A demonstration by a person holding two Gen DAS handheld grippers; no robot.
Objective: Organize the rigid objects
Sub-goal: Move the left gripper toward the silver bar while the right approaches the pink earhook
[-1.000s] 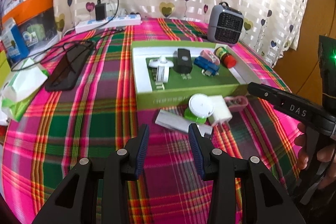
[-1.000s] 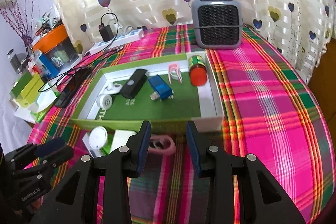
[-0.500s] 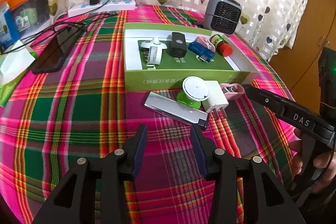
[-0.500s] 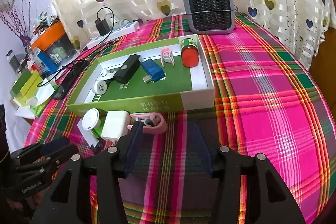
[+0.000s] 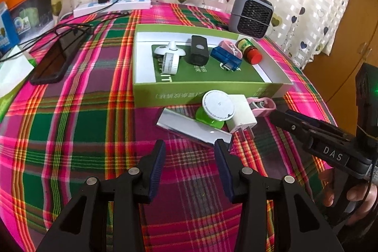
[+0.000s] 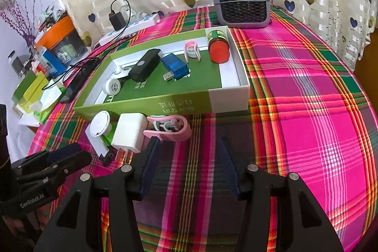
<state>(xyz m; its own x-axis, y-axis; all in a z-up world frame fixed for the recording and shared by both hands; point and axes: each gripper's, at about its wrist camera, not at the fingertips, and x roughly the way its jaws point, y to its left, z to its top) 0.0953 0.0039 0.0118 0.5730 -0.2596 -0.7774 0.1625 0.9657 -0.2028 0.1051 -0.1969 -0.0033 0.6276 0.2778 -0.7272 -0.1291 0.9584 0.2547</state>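
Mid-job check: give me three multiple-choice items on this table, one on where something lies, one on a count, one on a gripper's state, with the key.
1. The white square plug adapter lies:
A. inside the green cardboard box
B. on the cloth in front of the box
C. on the grey fan heater

2. Pink clips in view:
A. one
B. two
C. four

3. The right gripper is:
A. shut on the adapter
B. shut on a clip
C. open, holding nothing

Key:
1 B: it sits outside the box's front wall.
2 B: one pink clip in the box, one pink clip on the cloth.
3 C: its fingers have just been opening, with only plaid tablecloth between them.
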